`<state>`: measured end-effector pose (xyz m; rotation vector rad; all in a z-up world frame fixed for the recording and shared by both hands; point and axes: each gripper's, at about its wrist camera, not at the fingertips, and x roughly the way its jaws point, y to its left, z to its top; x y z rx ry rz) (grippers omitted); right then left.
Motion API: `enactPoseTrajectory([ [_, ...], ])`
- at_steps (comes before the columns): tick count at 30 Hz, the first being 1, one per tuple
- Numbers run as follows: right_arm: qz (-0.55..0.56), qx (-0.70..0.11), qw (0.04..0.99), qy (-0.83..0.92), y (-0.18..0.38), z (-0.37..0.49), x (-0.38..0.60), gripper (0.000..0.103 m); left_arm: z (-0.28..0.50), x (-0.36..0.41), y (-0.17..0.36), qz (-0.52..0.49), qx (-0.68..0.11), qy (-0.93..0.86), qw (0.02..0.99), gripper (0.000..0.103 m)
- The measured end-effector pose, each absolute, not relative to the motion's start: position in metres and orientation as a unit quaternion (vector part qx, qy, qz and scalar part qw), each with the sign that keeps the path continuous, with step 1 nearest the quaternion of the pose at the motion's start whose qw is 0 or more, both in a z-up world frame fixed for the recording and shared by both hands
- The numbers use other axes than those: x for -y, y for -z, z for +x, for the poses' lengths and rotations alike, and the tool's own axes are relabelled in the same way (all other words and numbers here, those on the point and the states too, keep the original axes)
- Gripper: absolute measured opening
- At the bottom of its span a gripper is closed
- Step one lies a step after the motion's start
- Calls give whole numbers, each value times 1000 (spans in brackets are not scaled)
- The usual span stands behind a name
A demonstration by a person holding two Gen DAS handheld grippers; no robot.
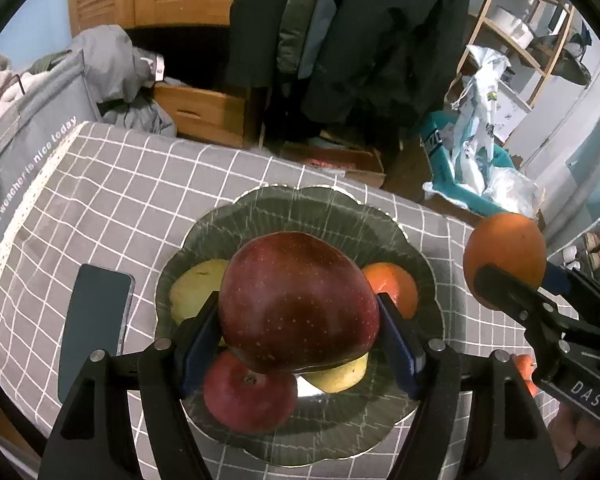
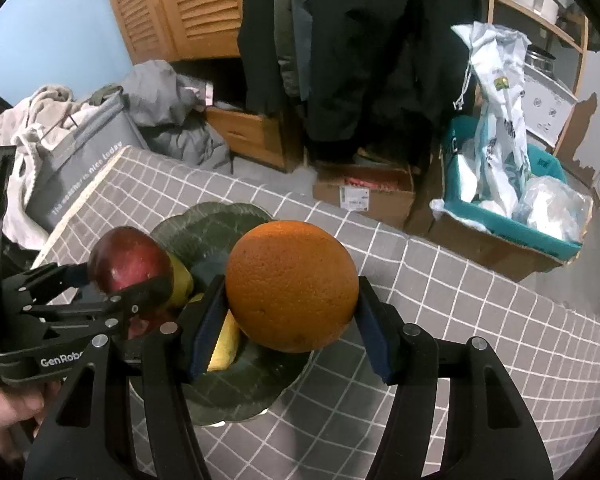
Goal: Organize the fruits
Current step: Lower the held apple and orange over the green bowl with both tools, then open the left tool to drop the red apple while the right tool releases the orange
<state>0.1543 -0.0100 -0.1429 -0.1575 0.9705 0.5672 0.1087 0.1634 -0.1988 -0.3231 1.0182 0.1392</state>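
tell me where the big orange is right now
The round orange is clamped in the right claw, held above the grey checked tablecloth just right of the dark green scalloped plate.

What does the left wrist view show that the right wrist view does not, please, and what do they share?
Only the left wrist view shows the dark phone lying on the cloth left of the plate, a second red apple and a smaller orange on the plate.

Only the right wrist view shows the whole teal-lined box of bags on the floor.

Both show the glass plate, the left gripper shut on the big red apple, the right gripper shut on the large orange, and the grey checked tablecloth.
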Motion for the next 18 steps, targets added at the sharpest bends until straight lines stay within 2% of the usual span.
enactPoseTrajectory([
  [11,-66,-470,840,-265,150,163,14,62,120,-157,213,-146,-513,-65,844,75],
  [14,-64,-471,839,-265,151,162,13,62,118,-164,206,-155,-498,-70,851,85],
  [18,-68,-472,837,-269,152,161,11,62,115,-170,204,-168,-493,-74,851,87],
])
